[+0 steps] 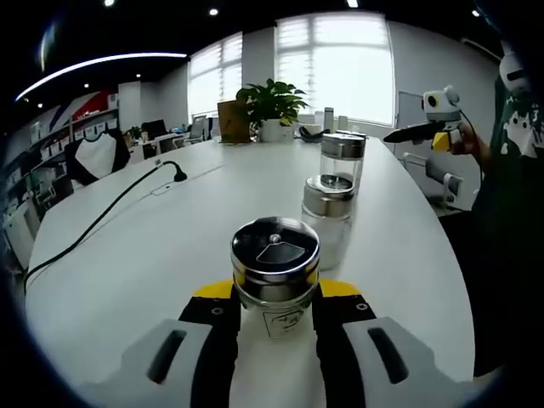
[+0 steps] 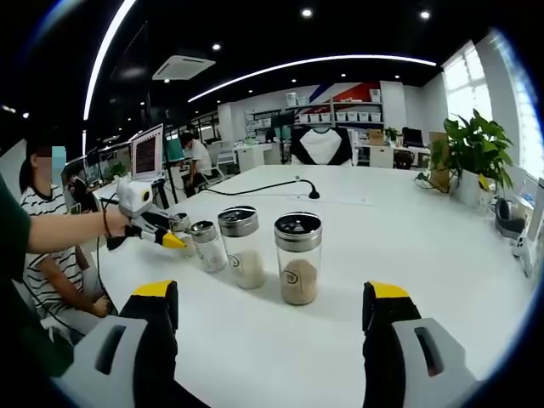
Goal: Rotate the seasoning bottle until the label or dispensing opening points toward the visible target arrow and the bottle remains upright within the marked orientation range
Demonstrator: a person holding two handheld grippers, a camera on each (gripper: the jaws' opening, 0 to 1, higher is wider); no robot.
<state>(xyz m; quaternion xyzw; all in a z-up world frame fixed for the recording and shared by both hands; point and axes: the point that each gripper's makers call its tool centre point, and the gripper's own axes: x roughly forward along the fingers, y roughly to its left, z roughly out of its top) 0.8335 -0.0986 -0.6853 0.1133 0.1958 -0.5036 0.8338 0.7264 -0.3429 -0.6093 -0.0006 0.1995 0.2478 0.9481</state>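
Note:
A glass seasoning bottle (image 1: pixel 274 270) with a steel lid and a dark wedge-shaped opening stands upright on the white table (image 1: pixel 153 246). My left gripper (image 1: pixel 276 293) is shut on it, its yellow-tipped jaws pressed to both sides. In the right gripper view that same bottle (image 2: pixel 181 228) is at the far left end of a row, with the left gripper (image 2: pixel 170 238) on it. My right gripper (image 2: pixel 270 293) is open, its jaws wide apart, just short of the nearest bottle with brown powder (image 2: pixel 298 259). The right gripper (image 1: pixel 422 129) also hovers at the upper right of the left gripper view.
Several bottles stand in a row (image 1: pixel 330 211) (image 1: pixel 342 155) (image 2: pixel 240 246) (image 2: pixel 206 245). A black cable with a small stand (image 1: pixel 174 172) crosses the table. Potted plants (image 1: pixel 270 106) (image 2: pixel 476 157) stand at the far end. A person (image 2: pixel 42 229) sits by the table's edge.

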